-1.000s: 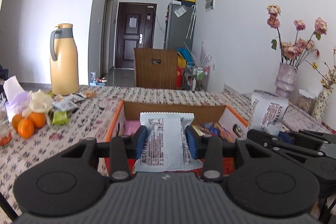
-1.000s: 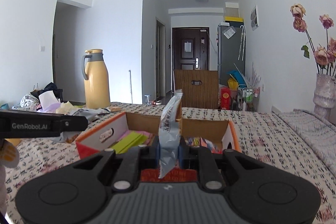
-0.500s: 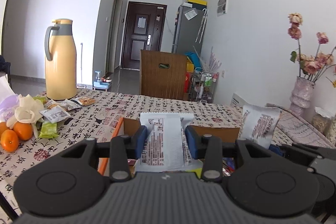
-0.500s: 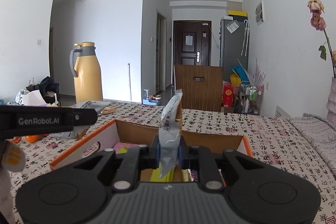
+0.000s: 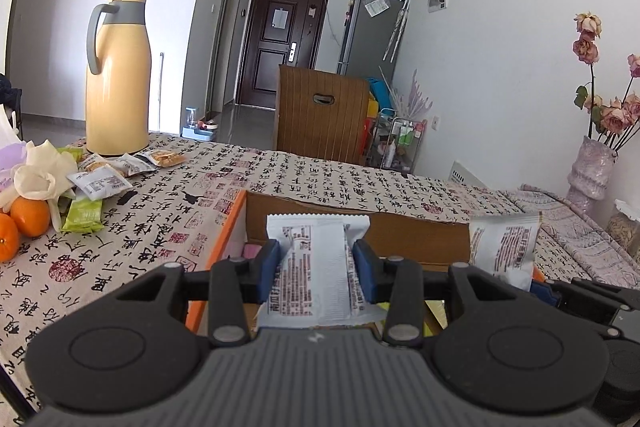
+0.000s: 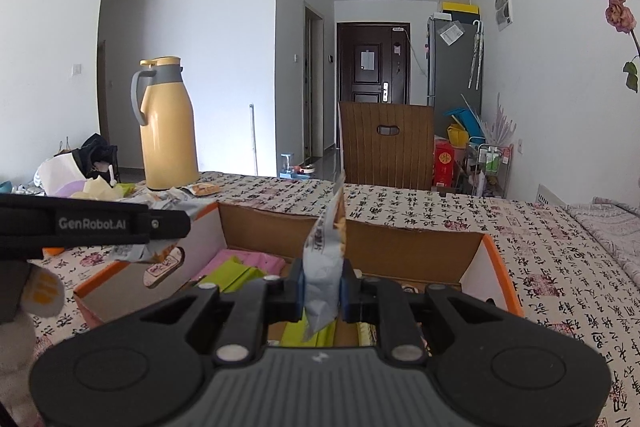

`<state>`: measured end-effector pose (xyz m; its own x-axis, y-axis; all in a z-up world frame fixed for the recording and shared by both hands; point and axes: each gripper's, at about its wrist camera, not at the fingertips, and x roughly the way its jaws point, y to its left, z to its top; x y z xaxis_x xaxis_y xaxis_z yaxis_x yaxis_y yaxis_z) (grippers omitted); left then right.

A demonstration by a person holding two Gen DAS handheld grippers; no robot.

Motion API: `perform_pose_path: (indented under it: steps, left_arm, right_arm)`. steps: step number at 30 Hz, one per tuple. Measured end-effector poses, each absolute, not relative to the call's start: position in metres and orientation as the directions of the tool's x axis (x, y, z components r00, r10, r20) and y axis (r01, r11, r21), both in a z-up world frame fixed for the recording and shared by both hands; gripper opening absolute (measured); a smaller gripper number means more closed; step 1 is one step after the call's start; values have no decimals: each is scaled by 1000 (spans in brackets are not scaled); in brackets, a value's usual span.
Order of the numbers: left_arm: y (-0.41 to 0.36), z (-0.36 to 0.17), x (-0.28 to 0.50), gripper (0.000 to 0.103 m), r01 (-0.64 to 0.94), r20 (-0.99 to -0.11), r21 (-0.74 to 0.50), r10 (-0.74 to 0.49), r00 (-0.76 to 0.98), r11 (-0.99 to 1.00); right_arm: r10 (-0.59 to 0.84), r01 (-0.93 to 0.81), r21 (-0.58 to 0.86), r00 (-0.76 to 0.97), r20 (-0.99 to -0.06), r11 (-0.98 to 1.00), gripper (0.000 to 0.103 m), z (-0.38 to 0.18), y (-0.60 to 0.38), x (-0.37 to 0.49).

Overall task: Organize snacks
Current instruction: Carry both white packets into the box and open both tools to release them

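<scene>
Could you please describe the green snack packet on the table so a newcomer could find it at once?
Start at the tall yellow thermos; nearer the camera lies a pile of loose packets beside the oranges. The green snack packet is its only green wrapper; the others are white.

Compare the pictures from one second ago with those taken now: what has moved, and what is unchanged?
Both tongs, left and right, have pulled back and up from the cardboard box, so its rim sits lower in both views. Nothing was grasped or released. The left still grips its white snack packet, the right its edge-on snack packet.
</scene>
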<state>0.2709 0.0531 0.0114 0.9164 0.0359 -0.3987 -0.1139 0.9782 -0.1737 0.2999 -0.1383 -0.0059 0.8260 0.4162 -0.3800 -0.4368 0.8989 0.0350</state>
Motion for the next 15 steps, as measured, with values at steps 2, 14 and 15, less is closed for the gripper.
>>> perform_pose_path:
  steps: [2,14,15]
  left_arm:
    - [53,10,271,42,-114,-404,-174,35,914,978]
    - [55,15,260,103,-198,-354,-175,126,927,964]
    - [56,16,261,103,-199,-356,-177,126,926,964]
  right_arm:
    - [413,-434,35,827,-381,900,18,-7,-139,300]
    - [374,-379,61,850,-371,923,103,-7,-148,301]
    - [374,-379,65,850,-372,923,103,-7,-149,302]
